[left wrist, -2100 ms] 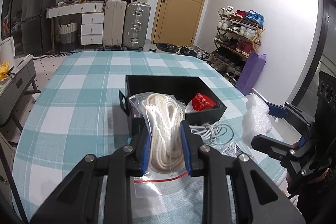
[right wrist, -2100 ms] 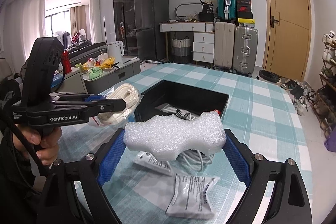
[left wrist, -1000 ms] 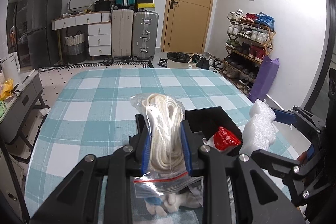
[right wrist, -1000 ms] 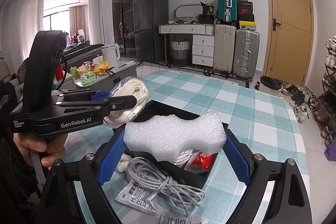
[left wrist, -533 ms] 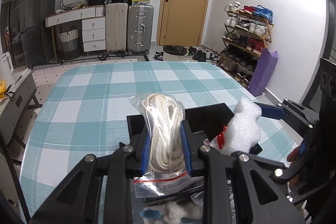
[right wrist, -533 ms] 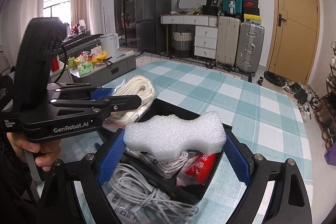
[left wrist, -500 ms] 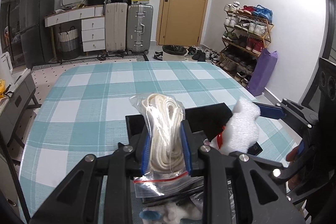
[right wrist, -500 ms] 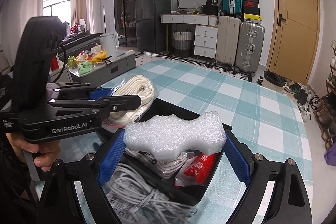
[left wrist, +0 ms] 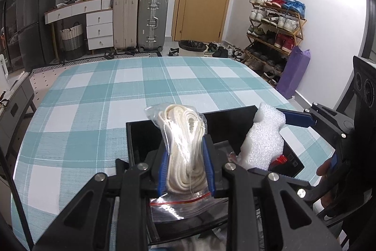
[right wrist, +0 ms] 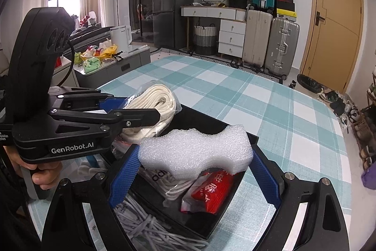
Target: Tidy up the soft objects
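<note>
My left gripper [left wrist: 185, 164] is shut on a clear zip bag of coiled white rope [left wrist: 184, 147], held above the black box [left wrist: 138, 145]. In the right wrist view that bag of rope [right wrist: 152, 100] hangs over the box's left side. My right gripper [right wrist: 195, 168] is shut on a white foam block [right wrist: 197, 152], its blue pads pressing both ends, just above the black box [right wrist: 252, 137]. The foam block [left wrist: 265, 140] also shows at the right of the left wrist view. A red packet [right wrist: 213, 189] and a bagged white cable [right wrist: 178, 187] lie inside the box.
The box stands on a teal-and-white checked tablecloth [left wrist: 141, 86]. A grey cable bundle [right wrist: 150, 232] lies at the box's near side. A person's hand [right wrist: 42, 173] grips the left tool's handle. Suitcases, drawers and a shoe rack stand beyond the table.
Both grippers have moved forward and down over the black box, carrying the rope bag and the foam block. The box now sits directly under them. Neither grip has altered.
</note>
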`<action>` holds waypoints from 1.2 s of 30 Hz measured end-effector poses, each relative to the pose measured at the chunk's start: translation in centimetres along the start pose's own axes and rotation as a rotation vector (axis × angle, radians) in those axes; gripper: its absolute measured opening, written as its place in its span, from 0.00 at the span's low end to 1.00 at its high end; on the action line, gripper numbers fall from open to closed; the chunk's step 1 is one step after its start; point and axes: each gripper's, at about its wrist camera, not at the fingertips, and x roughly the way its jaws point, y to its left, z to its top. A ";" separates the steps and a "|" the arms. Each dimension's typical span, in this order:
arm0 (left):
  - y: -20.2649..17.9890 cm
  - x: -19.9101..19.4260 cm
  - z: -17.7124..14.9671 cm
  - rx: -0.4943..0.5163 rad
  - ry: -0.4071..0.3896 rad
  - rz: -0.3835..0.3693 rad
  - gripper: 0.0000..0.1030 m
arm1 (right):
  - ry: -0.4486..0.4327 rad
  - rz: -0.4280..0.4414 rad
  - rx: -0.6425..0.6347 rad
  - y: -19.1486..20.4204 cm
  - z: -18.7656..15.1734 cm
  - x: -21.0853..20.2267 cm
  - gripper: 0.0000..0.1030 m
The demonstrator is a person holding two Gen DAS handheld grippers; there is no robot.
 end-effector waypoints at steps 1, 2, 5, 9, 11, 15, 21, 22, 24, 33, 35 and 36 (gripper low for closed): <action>-0.1 0.1 0.0 0.000 0.004 -0.001 0.25 | 0.003 -0.001 0.000 -0.1 -0.1 0.1 0.89; -0.1 0.3 -0.1 -0.001 0.009 -0.003 0.25 | 0.007 0.005 0.002 -0.2 -0.1 0.2 0.89; -0.2 0.6 -0.2 -0.001 0.031 -0.001 0.26 | 0.011 0.007 -0.004 -0.2 -0.2 0.2 0.91; -0.3 0.3 -0.2 -0.008 0.039 0.014 0.52 | -0.011 -0.021 0.006 -0.4 -0.5 -0.6 0.99; -0.3 -0.2 -0.2 -0.013 0.030 0.006 0.54 | -0.018 -0.037 0.017 -0.6 -0.8 -1.3 0.99; -0.8 -1.5 -0.3 -0.003 0.018 0.037 0.92 | -0.038 -0.058 0.053 -0.9 -1.5 -3.1 0.99; -1.1 -3.9 -1.3 -0.009 -0.009 0.068 1.00 | -0.062 -0.088 0.092 -0.7 -3.3 -6.0 0.99; -1.2 -4.0 -1.4 -0.007 -0.006 0.071 1.00 | -0.064 -0.092 0.103 -0.7 -3.6 -6.4 0.99; -1.5 -4.6 -2.0 0.002 -0.008 0.083 1.00 | -0.065 -0.091 0.119 -0.5 -4.3 -7.0 0.99; -2.8 -6.1 -4.5 0.042 -0.007 0.122 1.00 | -0.038 -0.088 0.120 1.0 -6.7 -8.6 0.99; -2.9 -6.5 -5.0 0.044 -0.013 0.135 1.00 | -0.026 -0.097 0.117 1.2 -7.3 -8.7 0.99; -2.8 -6.8 -5.3 0.039 -0.027 0.138 1.00 | -0.021 -0.099 0.116 1.2 -7.6 -8.8 0.99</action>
